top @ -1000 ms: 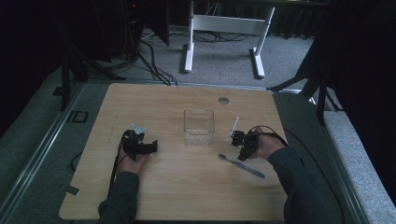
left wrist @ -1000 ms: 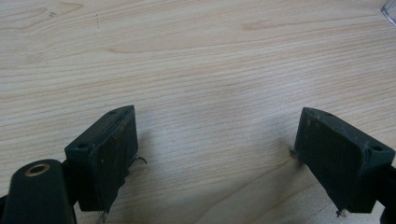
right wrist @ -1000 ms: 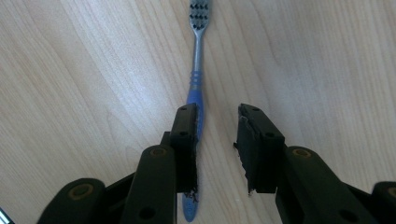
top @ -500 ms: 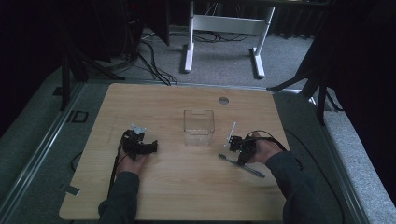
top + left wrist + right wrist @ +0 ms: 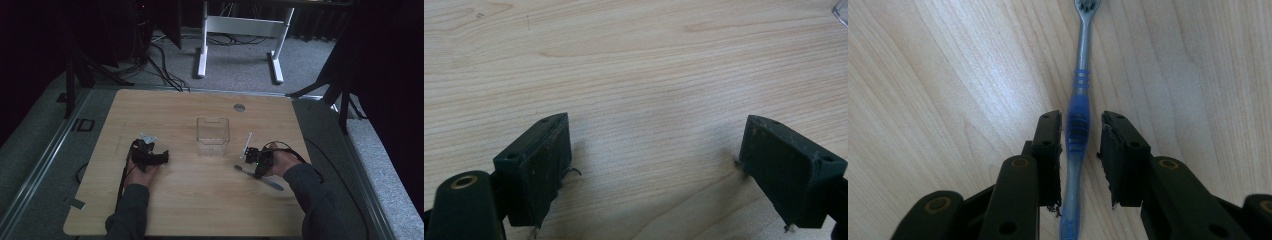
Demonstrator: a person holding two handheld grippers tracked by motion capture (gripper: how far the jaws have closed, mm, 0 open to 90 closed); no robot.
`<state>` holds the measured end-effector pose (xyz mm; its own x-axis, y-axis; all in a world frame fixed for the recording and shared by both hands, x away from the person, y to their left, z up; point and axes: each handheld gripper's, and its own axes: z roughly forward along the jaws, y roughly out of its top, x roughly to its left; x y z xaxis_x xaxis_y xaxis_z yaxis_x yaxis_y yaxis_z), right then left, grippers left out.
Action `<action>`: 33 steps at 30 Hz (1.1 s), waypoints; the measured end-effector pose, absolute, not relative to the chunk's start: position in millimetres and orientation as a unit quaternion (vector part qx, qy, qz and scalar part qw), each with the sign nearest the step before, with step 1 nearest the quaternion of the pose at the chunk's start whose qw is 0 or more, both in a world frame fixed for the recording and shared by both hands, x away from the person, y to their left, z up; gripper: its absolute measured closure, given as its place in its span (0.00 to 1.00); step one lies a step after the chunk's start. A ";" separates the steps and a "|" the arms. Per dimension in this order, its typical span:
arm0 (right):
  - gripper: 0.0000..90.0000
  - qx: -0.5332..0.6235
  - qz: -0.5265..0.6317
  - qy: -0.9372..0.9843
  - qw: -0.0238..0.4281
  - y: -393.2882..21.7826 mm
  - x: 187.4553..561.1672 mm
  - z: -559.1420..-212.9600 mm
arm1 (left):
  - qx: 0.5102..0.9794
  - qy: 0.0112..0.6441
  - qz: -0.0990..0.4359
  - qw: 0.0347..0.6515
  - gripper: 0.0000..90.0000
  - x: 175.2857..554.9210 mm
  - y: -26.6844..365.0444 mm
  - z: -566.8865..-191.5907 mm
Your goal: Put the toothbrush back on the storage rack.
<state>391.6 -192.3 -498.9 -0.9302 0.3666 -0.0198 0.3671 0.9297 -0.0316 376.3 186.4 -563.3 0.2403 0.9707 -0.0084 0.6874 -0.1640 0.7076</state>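
The right claw (image 5: 1080, 137) has just been closing, straddling the toothbrush (image 5: 1079, 125), a narrow gap remaining on one side.

The pale wooden desk (image 5: 190, 200) shows a fine straight grain with a smooth, faintly satin finish that catches soft light. On it lies the blue translucent plastic toothbrush (image 5: 1079, 125), glossy along its handle, with ribbed ridges at the neck and a darker rubbery grip patch. The clear, square plastic container (image 5: 213, 136) looks thin-walled and shiny. The right gripper (image 5: 1081, 150) has matt black plastic fingers (image 5: 1120, 155), scuffed and frayed at the pad edges; the left gripper (image 5: 654, 165) has the same dull, dusty black finish. The floor beyond is grey, rough carpet (image 5: 240, 65).
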 end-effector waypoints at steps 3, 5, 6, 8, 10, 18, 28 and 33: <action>0.77 0.188 -0.017 0.982 0.006 -192.5 392.0 -500.8 | 0.726 0.571 0.233 0.304 0.15 376.3 186.4 -563.3; 0.77 0.190 -0.016 0.982 0.005 -192.5 392.1 -501.7 | 0.726 0.571 0.233 0.304 0.15 376.3 186.4 -563.3; 0.77 0.188 -0.016 0.982 0.006 -192.7 392.3 -502.1 | 0.726 0.571 0.233 0.304 0.15 376.3 186.4 -563.3; 0.77 0.189 -0.017 0.982 0.005 -192.6 392.2 -503.1 | 0.726 0.571 0.233 0.304 0.15 376.3 186.4 -563.3; 0.77 0.190 -0.016 0.982 0.005 -192.7 392.4 -504.0 | 0.726 0.571 0.233 0.304 0.15 376.3 186.4 -563.3; 0.79 0.196 -0.013 0.981 0.004 -193.6 393.4 -506.5 | 0.726 0.571 0.233 0.304 0.15 376.3 186.4 -563.3; 0.80 0.195 -0.013 0.981 0.001 -193.6 393.6 -509.7 | 0.726 0.571 0.233 0.304 0.15 376.3 186.4 -563.3; 0.80 0.195 -0.013 0.981 0.002 -193.6 394.3 -511.3 | 0.726 0.571 0.233 0.304 0.15 376.3 186.4 -563.3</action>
